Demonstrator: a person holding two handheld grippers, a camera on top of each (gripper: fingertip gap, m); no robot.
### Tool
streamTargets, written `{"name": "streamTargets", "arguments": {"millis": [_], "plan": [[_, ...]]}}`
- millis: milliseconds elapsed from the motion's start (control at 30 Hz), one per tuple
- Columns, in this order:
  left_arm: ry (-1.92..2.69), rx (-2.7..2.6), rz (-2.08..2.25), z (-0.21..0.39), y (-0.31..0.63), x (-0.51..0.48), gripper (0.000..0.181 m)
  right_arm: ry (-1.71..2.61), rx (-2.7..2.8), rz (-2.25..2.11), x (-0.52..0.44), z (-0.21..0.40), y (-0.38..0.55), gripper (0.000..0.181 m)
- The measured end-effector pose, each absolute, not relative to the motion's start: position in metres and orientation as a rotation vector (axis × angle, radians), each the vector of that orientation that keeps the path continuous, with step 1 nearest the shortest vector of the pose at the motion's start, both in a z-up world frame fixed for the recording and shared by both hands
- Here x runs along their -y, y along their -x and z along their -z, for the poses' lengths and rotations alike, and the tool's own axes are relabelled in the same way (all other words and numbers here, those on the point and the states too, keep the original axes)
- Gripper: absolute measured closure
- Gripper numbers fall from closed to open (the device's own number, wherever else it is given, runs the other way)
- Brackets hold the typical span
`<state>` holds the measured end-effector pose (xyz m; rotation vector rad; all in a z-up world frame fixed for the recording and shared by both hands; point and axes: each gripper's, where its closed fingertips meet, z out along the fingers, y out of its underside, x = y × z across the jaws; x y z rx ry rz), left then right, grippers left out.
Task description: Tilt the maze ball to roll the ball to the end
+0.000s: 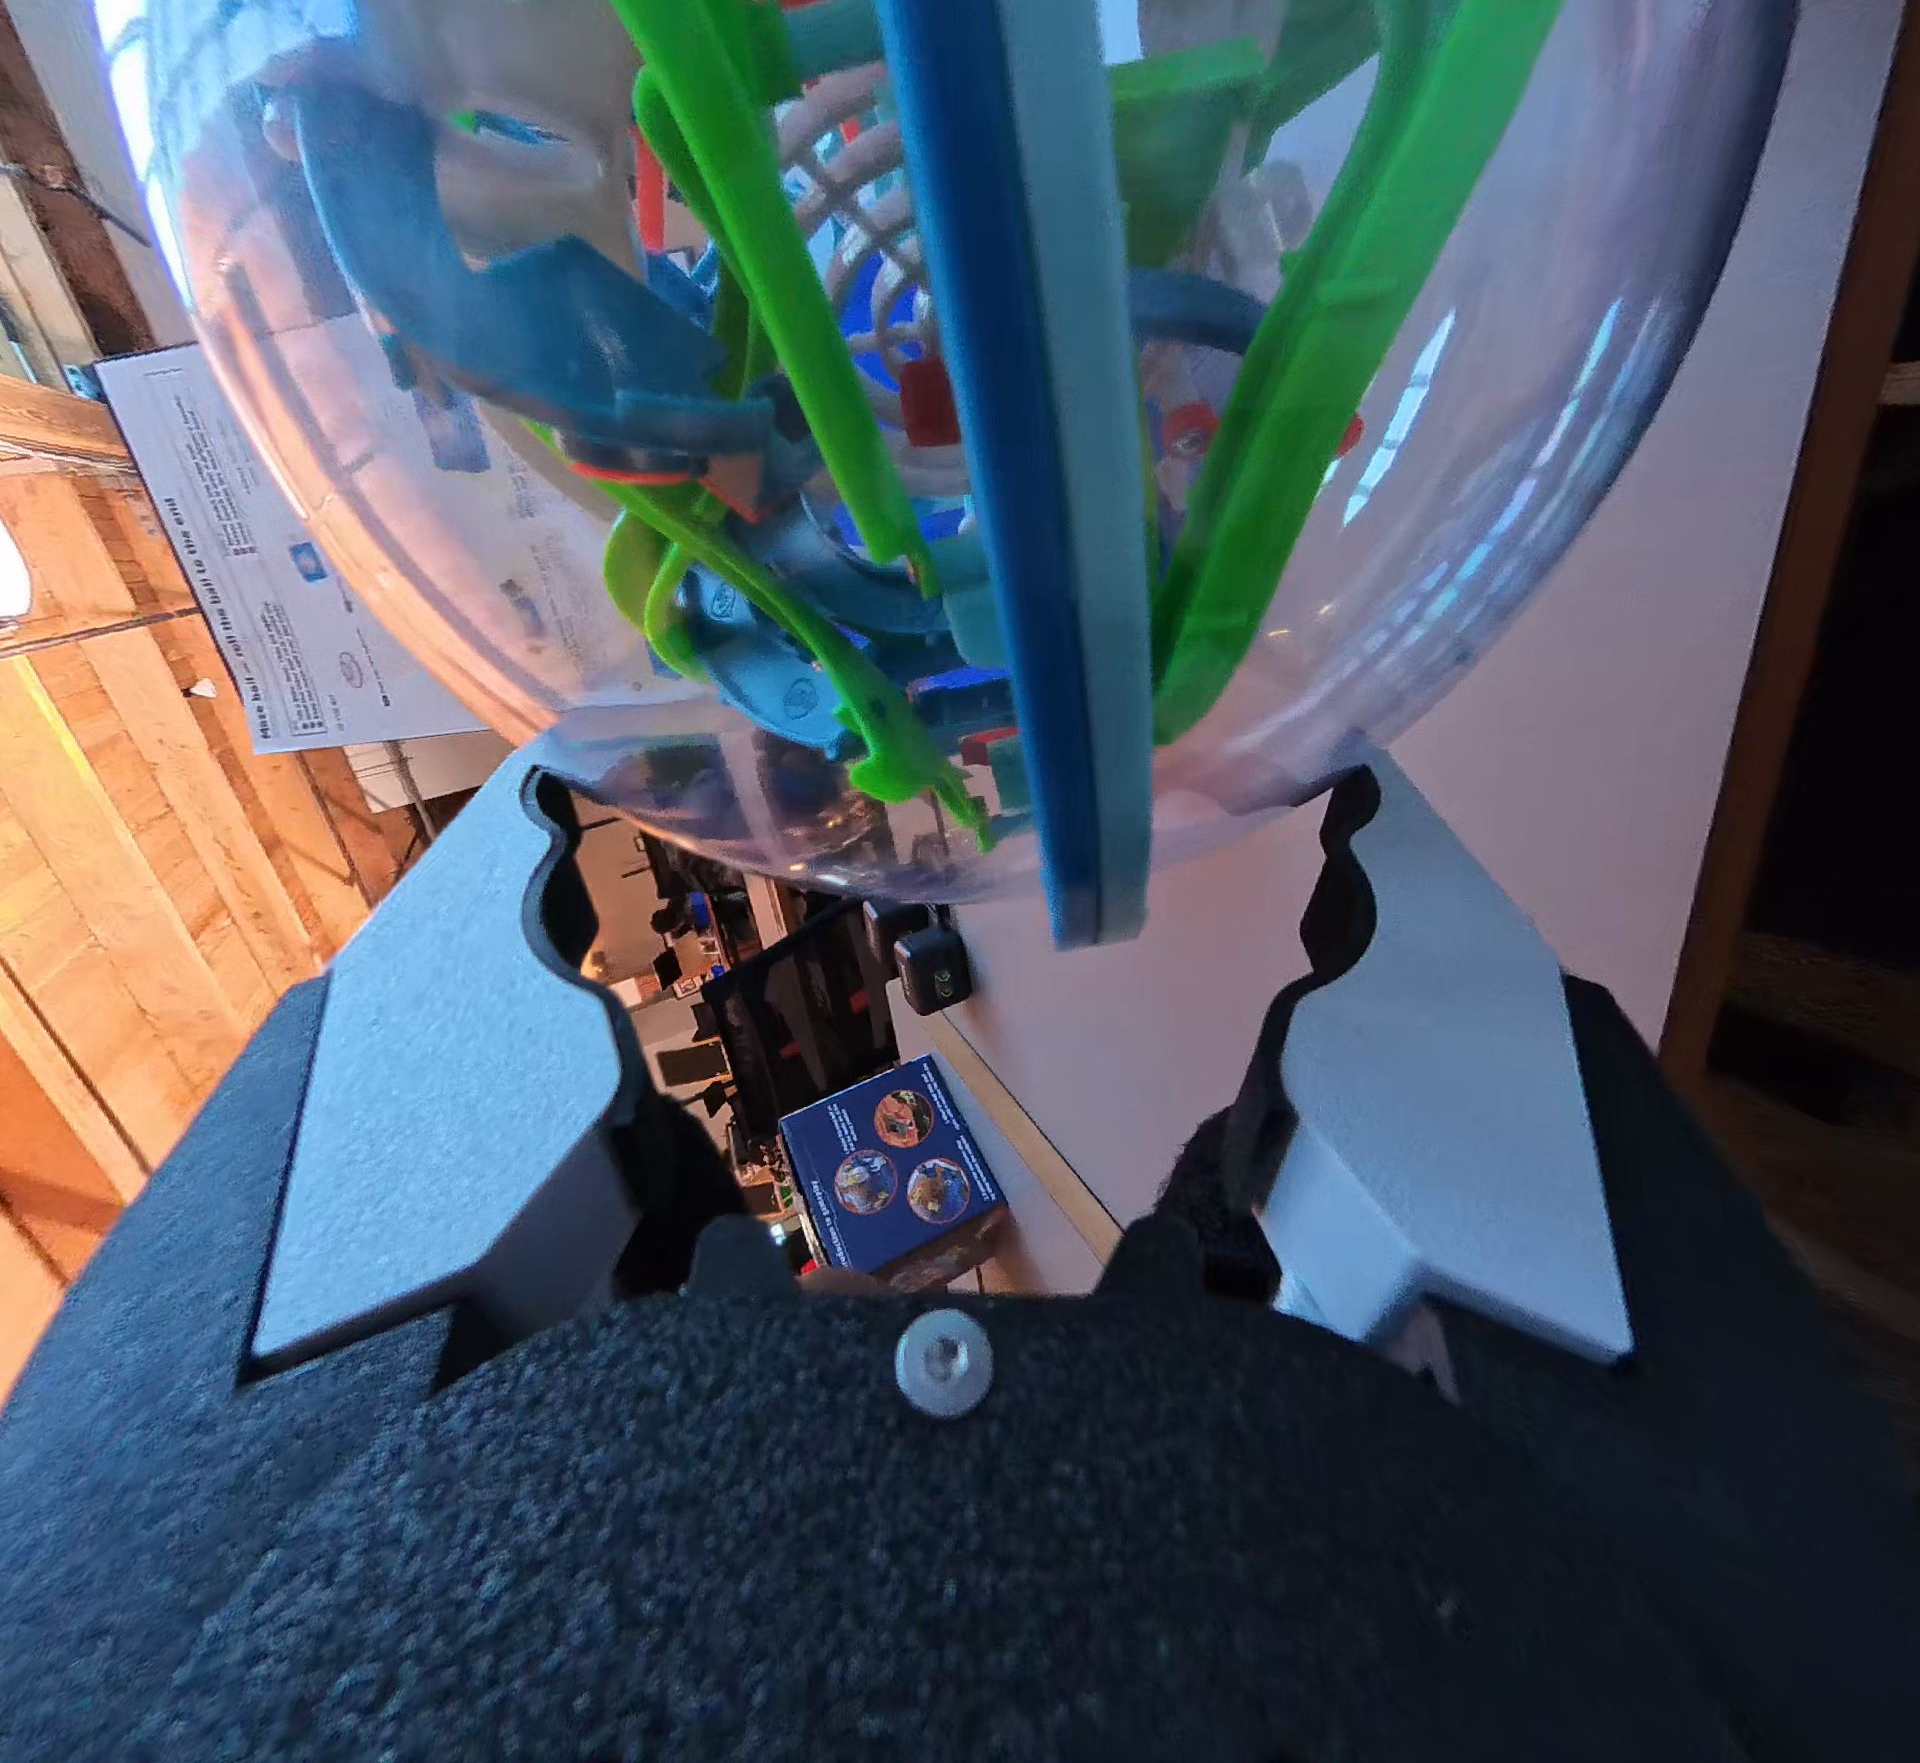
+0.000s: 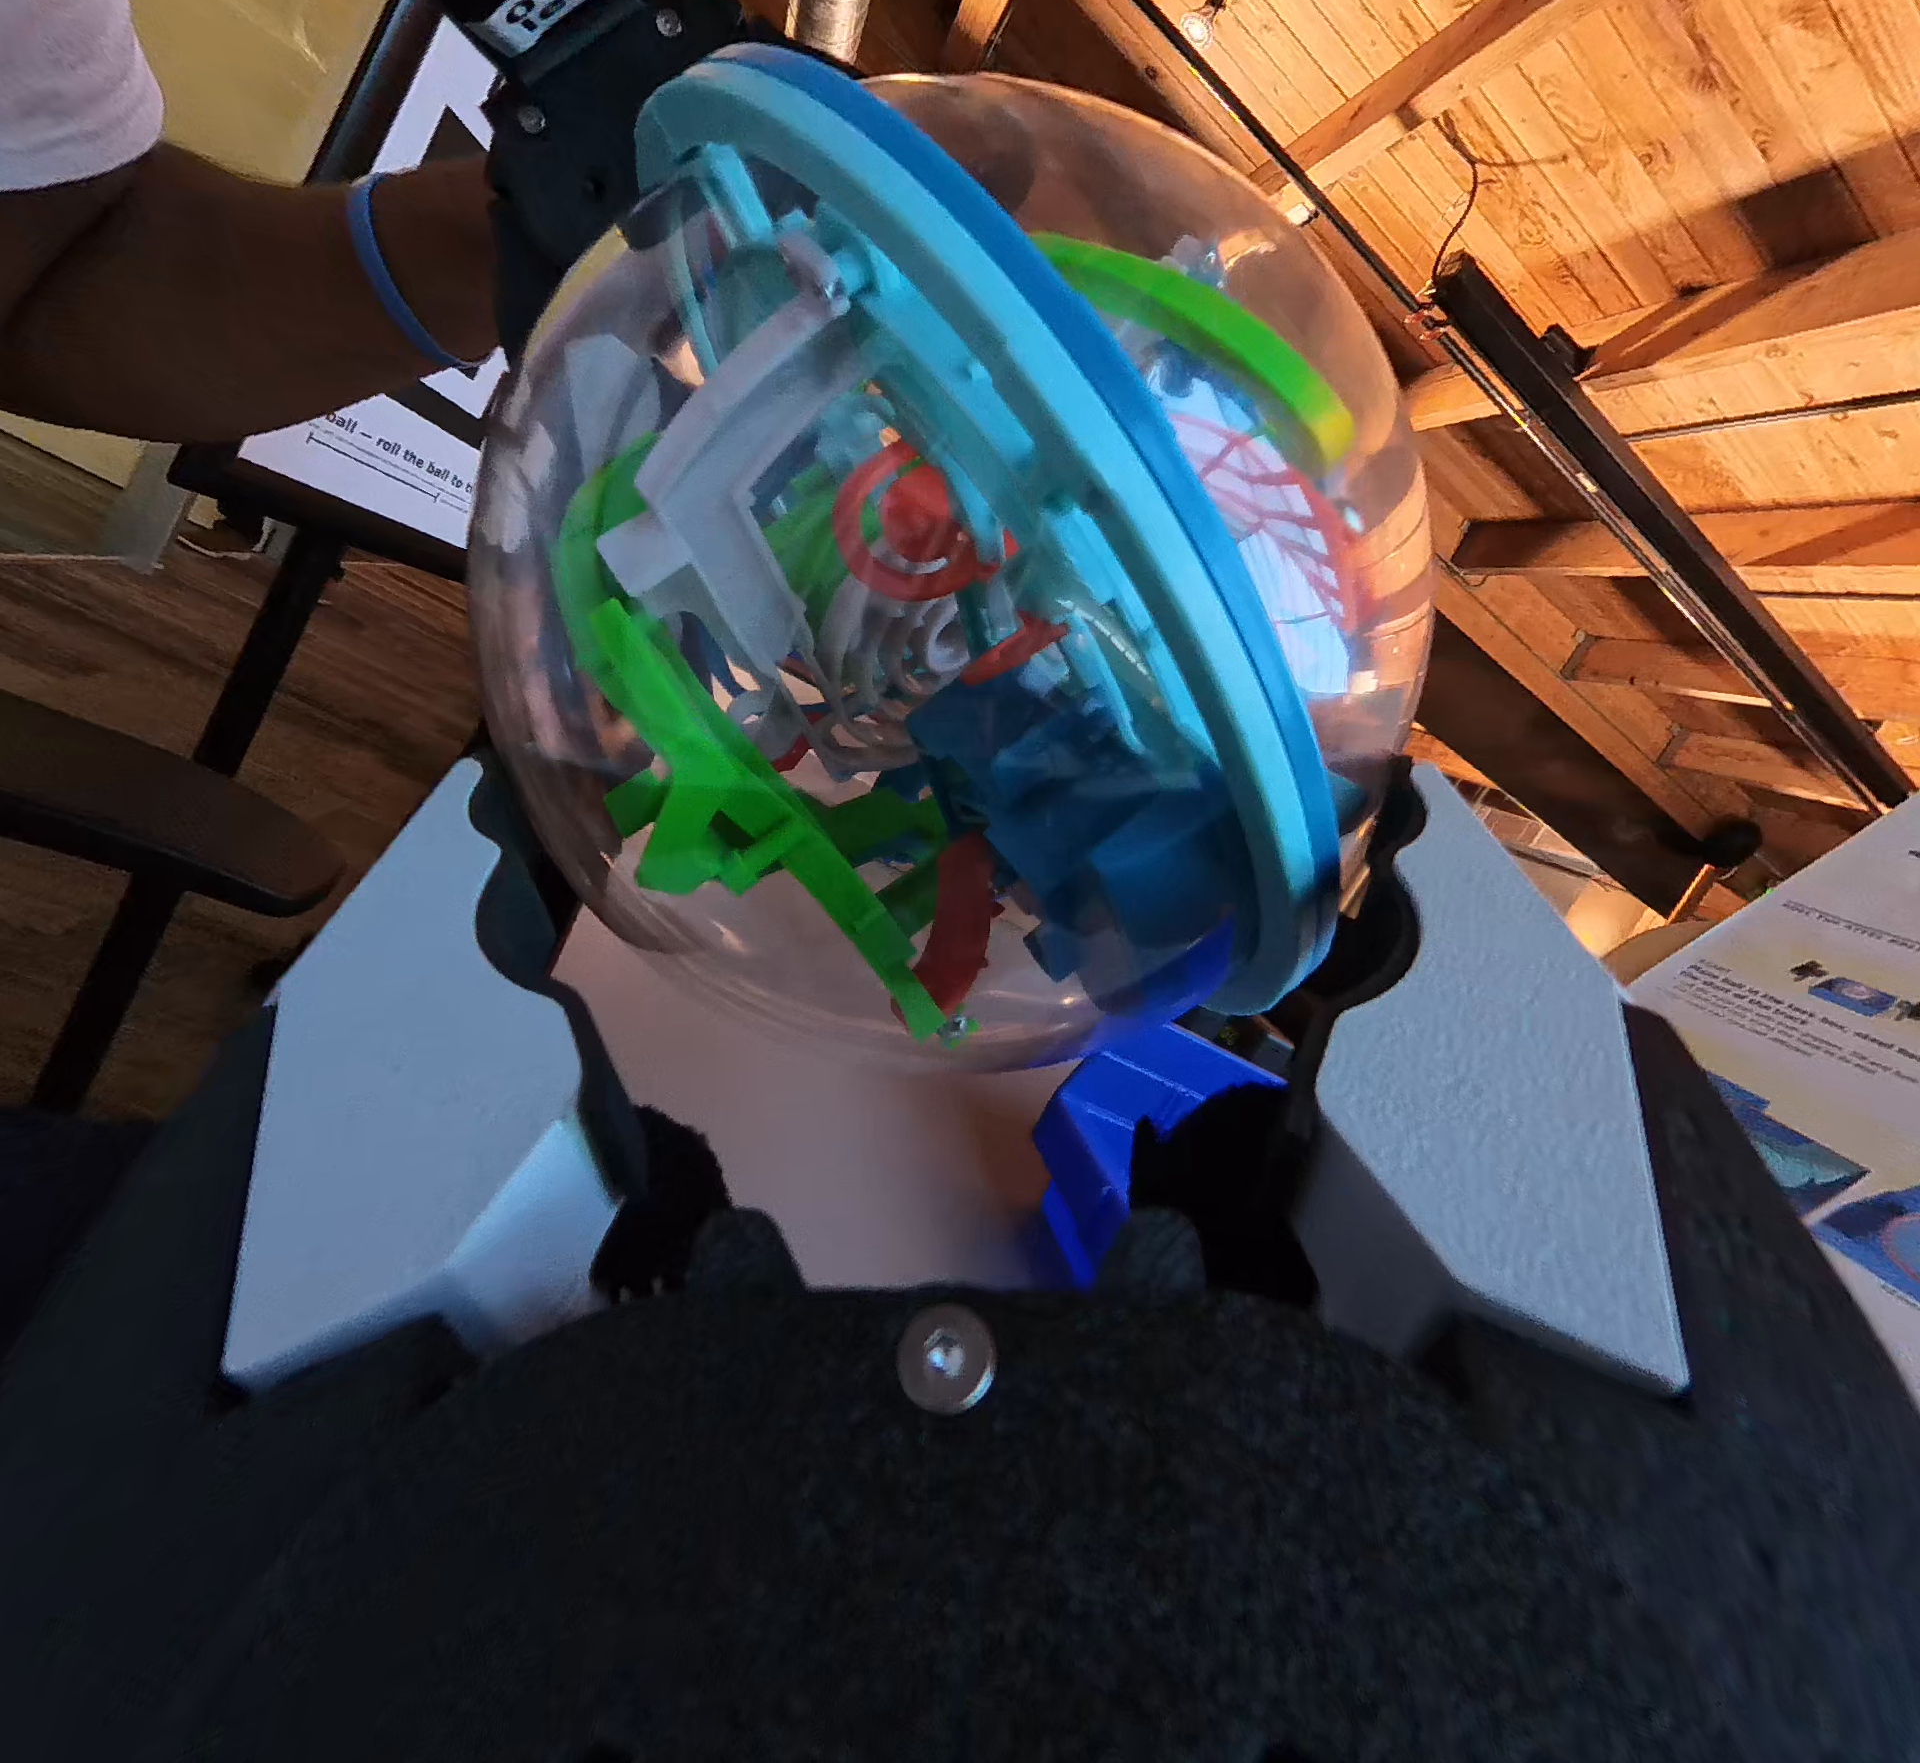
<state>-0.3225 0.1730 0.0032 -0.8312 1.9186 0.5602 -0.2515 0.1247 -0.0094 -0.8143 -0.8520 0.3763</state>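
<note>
The maze ball point(image 2: 935, 550) is a clear sphere with green, blue, red and white tracks and a blue and pale ring around it. It is held in the air between my two grippers, which press on it from opposite sides. My right gripper point(image 2: 940, 788) is wide open, with both fingertips against the sphere's lower sides. My left gripper point(image 1: 951, 778) is also wide open, with the sphere point(image 1: 727, 311) resting against its fingertips. The left gripper's black body point(image 2: 561, 103) shows behind the ball. A small silvery ball point(image 2: 956, 1025) seems to sit at a green track's low end.
A blue stand point(image 2: 1132, 1131) sits on the white table point(image 2: 831, 1142) under the ball. Printed sheets lie at the right point(image 2: 1787, 1038) and hang at the left point(image 1: 260, 550). A blue box point(image 1: 894, 1163) is farther off. A person's arm point(image 2: 208, 290) is at the left.
</note>
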Motion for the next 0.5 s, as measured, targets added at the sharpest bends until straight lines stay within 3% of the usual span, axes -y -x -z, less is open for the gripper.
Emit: {"name": "streamTargets", "arguments": {"millis": [500], "plan": [[0.910, -1.868, -0.397, 0.010, 0.313, -0.178, 0.042, 0.879, 0.885, -0.362, -0.118, 0.003, 0.244, 0.028]]}}
